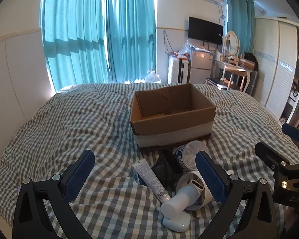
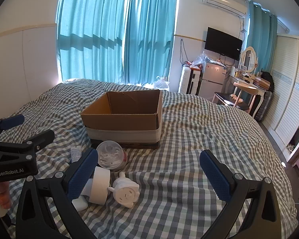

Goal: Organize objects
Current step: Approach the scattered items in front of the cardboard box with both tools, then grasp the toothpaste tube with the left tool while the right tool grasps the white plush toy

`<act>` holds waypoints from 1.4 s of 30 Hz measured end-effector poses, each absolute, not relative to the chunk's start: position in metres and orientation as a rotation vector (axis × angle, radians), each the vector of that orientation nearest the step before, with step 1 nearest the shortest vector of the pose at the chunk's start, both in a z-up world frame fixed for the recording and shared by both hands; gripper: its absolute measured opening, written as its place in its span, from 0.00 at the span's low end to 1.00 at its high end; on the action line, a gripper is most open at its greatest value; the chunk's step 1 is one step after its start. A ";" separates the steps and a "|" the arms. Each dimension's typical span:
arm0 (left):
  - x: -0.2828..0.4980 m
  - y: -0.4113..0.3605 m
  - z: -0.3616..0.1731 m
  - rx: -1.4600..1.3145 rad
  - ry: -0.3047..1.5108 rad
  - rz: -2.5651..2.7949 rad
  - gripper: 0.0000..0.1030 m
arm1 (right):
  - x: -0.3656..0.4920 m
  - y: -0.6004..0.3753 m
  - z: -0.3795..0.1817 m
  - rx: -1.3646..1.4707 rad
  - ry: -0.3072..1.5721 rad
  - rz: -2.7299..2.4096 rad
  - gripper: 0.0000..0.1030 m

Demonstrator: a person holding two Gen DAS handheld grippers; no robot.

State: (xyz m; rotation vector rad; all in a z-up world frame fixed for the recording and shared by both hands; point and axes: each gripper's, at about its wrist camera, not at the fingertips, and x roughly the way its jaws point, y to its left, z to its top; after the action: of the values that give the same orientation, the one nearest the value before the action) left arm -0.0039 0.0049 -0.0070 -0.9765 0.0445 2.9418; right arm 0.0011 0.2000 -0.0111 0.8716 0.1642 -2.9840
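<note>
An open, empty cardboard box [image 1: 172, 109] [image 2: 125, 117] stands on the checked bed. In front of it lies a heap: a white tube [image 1: 149, 177], a black pouch [image 1: 167, 167], a clear tub of white bits [image 1: 189, 153] [image 2: 111, 157], a white hand-held fan [image 1: 189, 191] [image 2: 98, 187], a small white case [image 1: 176, 223] and a white figurine [image 2: 125, 191]. My left gripper [image 1: 145, 179] is open above the heap. My right gripper [image 2: 149, 171] is open, with the figurine between its fingers, close to the left one.
The checked bedspread [image 2: 199, 135] covers the whole bed. Teal curtains [image 1: 97, 33] hang behind it. A fridge [image 2: 211, 79], a TV, a dressing table with chair [image 2: 243, 97] and a wardrobe [image 1: 277, 63] stand at the right.
</note>
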 end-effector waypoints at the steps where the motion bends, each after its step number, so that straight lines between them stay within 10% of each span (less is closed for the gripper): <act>1: -0.005 0.006 -0.009 -0.990 0.050 2.937 1.00 | 0.001 0.200 -0.012 0.878 0.159 -2.982 1.00; 20: -0.042 -0.017 -0.044 -1.189 0.098 2.905 1.00 | -0.017 0.200 -0.050 1.119 0.167 -2.876 0.99; 42: -0.095 0.004 -0.148 -1.546 0.091 2.508 0.86 | -0.064 0.176 -0.132 1.552 0.286 -2.585 0.55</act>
State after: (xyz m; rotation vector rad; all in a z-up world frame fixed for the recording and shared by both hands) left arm -0.0947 0.0035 -0.1480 -1.5458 0.0907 2.5077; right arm -0.0636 0.1758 -0.1315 1.5521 0.2862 -2.5853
